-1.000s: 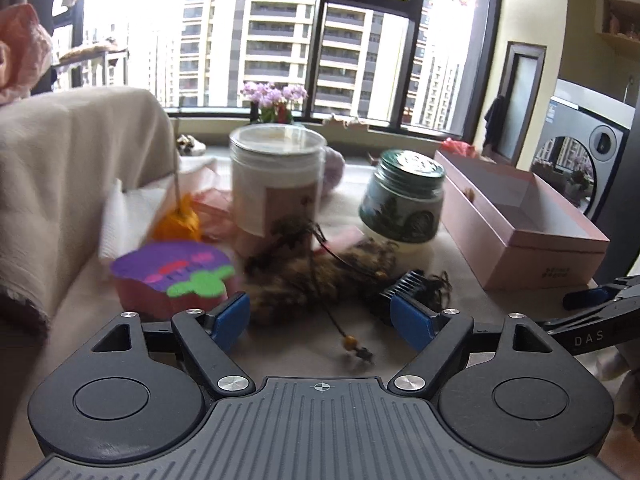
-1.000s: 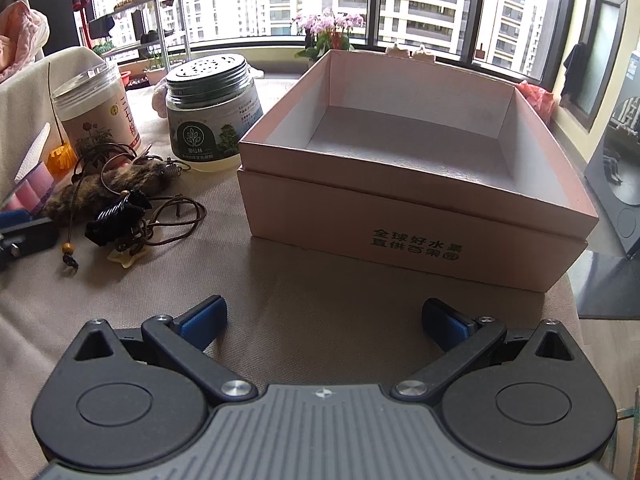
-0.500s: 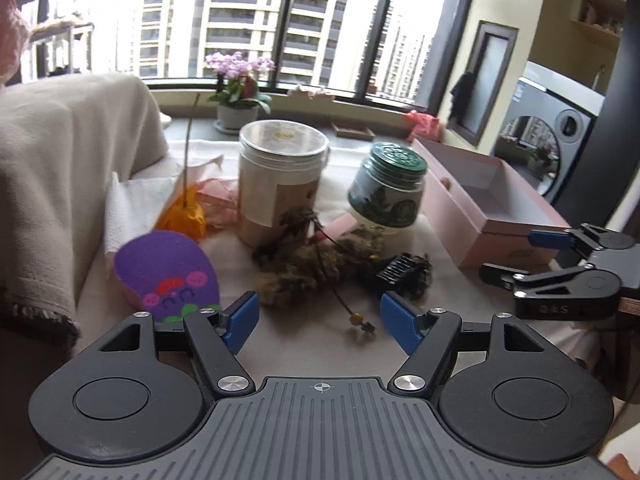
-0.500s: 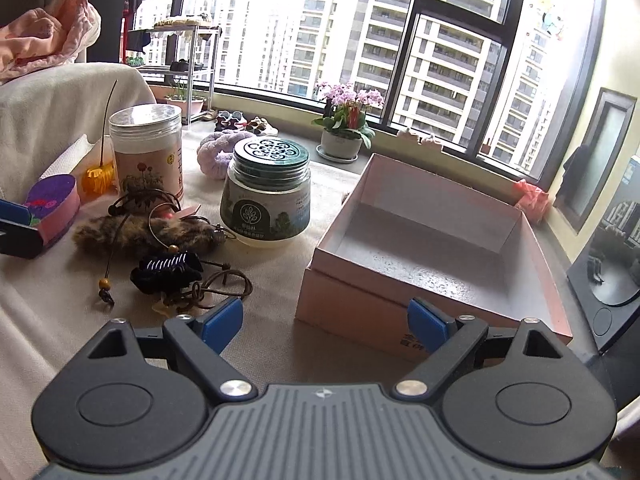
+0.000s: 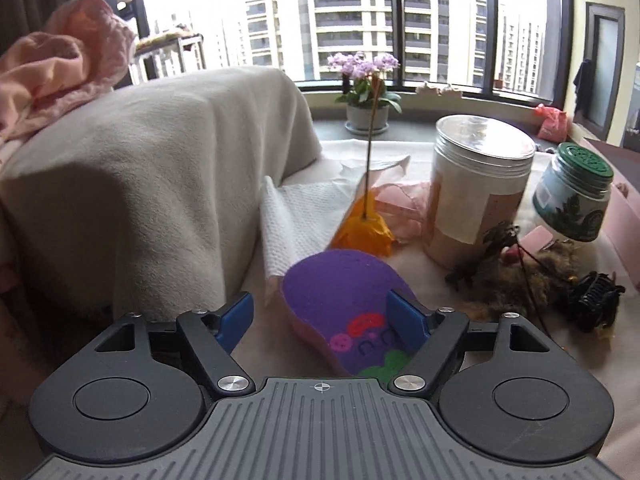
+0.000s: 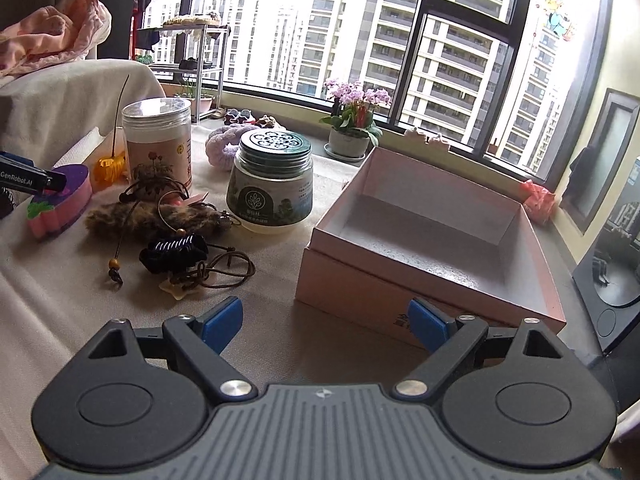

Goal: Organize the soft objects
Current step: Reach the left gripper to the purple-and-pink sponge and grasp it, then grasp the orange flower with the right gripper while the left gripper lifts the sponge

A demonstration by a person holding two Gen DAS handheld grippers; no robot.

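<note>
Purple foam sponge (image 5: 340, 304) between spread left claw (image 5: 326, 314) fingers; right claw (image 6: 322, 320) spread.

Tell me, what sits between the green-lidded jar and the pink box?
Nothing: in the right wrist view, only bare tablecloth separates the jar and box.

The left wrist camera is sitting low and close, facing the purple sponge (image 5: 344, 300). The right one is looking from farther back; both are sharing the green-lidded jar (image 6: 272, 184).
</note>
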